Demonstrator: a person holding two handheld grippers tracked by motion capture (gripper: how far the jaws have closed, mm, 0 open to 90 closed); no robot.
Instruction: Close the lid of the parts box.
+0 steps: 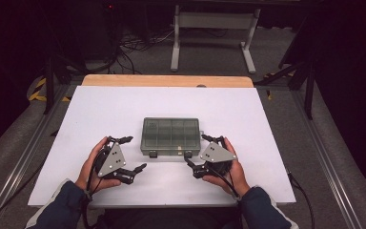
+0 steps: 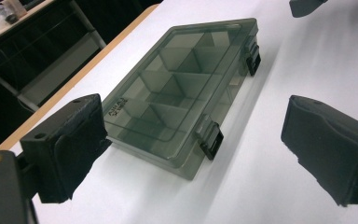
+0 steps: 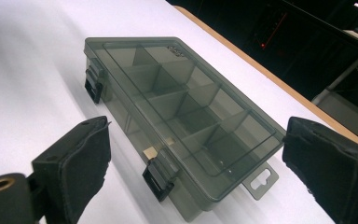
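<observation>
closed compartment box [image 1: 171, 136] lying ahead of both spread, empty jaw pairs, left gripper [image 1: 126, 156] and right gripper [image 1: 198, 153]; its two latches [image 2: 211, 137] likely need squaring up before release.

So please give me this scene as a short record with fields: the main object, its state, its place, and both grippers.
object: grey see-through compartment box
lid: closed, both front latches down
contents: compartments look empty
place: middle of the white table, latches toward the person
left gripper: open, near the box's left front corner, holding nothing
right gripper: open, near the right front corner, holding nothing
</observation>
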